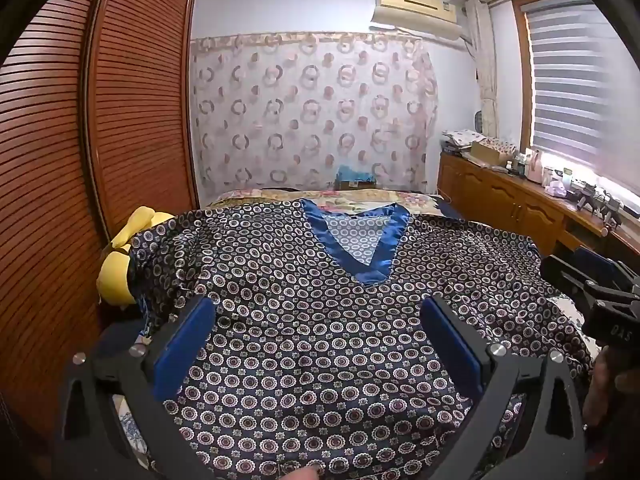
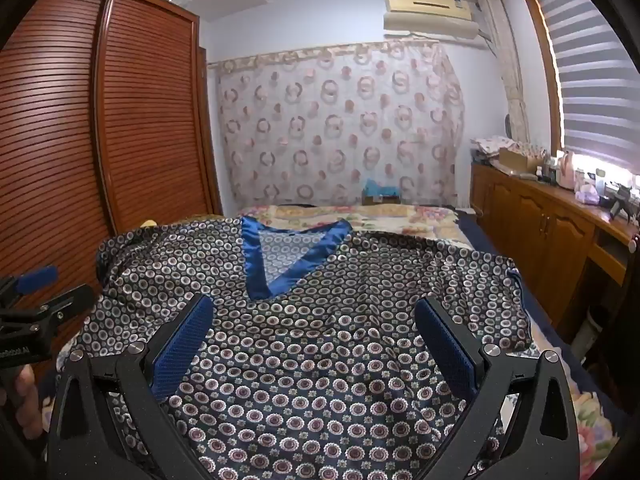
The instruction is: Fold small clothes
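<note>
Left wrist view: your left gripper [image 1: 318, 312] hangs over the patterned shirt [image 1: 320, 340] with jaws spread wide, nothing between the pads. The shirt lies flat on the bed [image 1: 416, 202], collar at the far end.

Right wrist view: your right gripper [image 2: 314, 312] is likewise fully spread above the shirt [image 2: 320, 360], holding nothing.

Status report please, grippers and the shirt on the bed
Left gripper open, empty. Right gripper open, empty. Patterned shirt spread flat on bed, unfolded. Nothing on it.
</note>
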`<state>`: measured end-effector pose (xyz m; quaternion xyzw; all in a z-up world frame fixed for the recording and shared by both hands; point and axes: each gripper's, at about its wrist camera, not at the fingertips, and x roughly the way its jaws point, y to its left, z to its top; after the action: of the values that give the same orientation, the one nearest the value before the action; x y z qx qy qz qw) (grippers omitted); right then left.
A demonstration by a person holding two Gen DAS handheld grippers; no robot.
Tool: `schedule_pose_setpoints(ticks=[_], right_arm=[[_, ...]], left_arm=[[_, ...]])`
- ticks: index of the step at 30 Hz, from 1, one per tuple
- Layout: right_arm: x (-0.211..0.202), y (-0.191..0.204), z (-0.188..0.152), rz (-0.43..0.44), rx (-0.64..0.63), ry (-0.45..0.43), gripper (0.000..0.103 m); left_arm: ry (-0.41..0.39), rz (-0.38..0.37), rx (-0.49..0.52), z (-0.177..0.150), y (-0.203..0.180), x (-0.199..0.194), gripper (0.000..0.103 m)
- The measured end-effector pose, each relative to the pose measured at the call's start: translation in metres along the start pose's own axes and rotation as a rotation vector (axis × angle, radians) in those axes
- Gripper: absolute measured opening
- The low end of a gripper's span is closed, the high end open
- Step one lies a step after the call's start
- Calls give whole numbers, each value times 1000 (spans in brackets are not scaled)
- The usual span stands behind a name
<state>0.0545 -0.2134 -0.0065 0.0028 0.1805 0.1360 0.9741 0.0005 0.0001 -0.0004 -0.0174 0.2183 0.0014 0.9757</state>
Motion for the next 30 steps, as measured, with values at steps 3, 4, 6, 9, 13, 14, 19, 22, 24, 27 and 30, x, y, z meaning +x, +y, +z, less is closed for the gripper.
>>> schedule_pose_setpoints(ticks=[3,4,6,9,13,14,19,22,24,27,30], right_arm=[[0,0,0,-1,0,1,103],[0,0,0,-1,0,1,103],[1,0,0,-2,-1,1,103],[0,-1,0,-1,-3,-1,103],[0,-1,0,-2,-1,-2,103],[1,-1,0,-2,-1,-2,103],[0,-2,0,-1,-1,-3,103],[0,-1,0,-1,-1,-3,103],[0,-1,0,-1,-1,-3,103],[0,-1,0,-1,-1,-4,103],[0,-1,1,-1,-1,-5,103]], left_arm=[[-2,-1,4,0,0,1,103],[-3,-2,5,0,0,1,103],[-4,0,1,0,-3,3,103],[-6,2,4,0,-4,3,103],[-8,-1,4,-1,-4,3,103],[-9,0,5,-1,-4,2,103],[-9,0,6,0,-4,0,103],[-9,0,8,1,-5,-1,103],[-9,0,8,1,-5,-1,103],[-10,-4,11,1,-5,-2,103],[-10,-4,11,1,-5,-2,103]])
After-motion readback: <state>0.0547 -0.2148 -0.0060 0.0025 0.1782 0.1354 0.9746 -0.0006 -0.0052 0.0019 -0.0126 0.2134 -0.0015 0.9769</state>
